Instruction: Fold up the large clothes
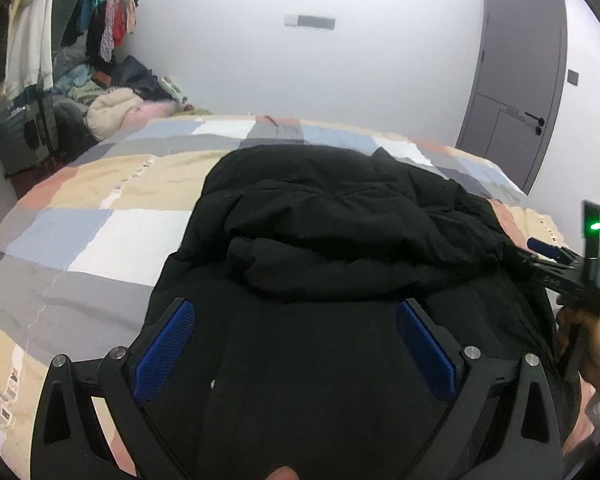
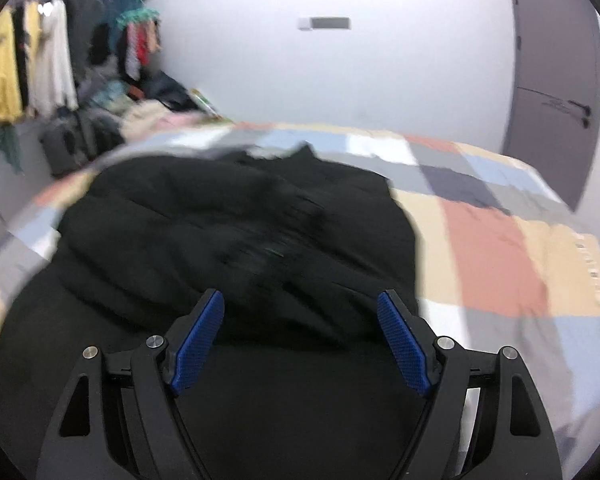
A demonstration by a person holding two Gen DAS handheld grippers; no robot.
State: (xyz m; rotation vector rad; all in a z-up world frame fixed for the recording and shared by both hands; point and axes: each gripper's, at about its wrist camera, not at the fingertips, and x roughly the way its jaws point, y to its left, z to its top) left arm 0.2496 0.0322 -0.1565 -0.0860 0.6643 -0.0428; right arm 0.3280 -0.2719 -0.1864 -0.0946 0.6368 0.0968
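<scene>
1. Left wrist view: the left gripper [image 1: 296,344] is hovering wide and empty over one black padded jacket [image 1: 340,216], which is lying bunched on the patchwork bedspread [image 1: 100,216] — likely flattened there for folding.
2. Right wrist view: the right gripper [image 2: 300,344] is spreading wide too, gripping nothing — two grippers, one jacket.

A bed [image 1: 100,236] spread with a patchwork cover of beige, grey, white, blue and terracotta squares carries a bulky black jacket [image 1: 340,216], heaped across the cover's middle.
</scene>
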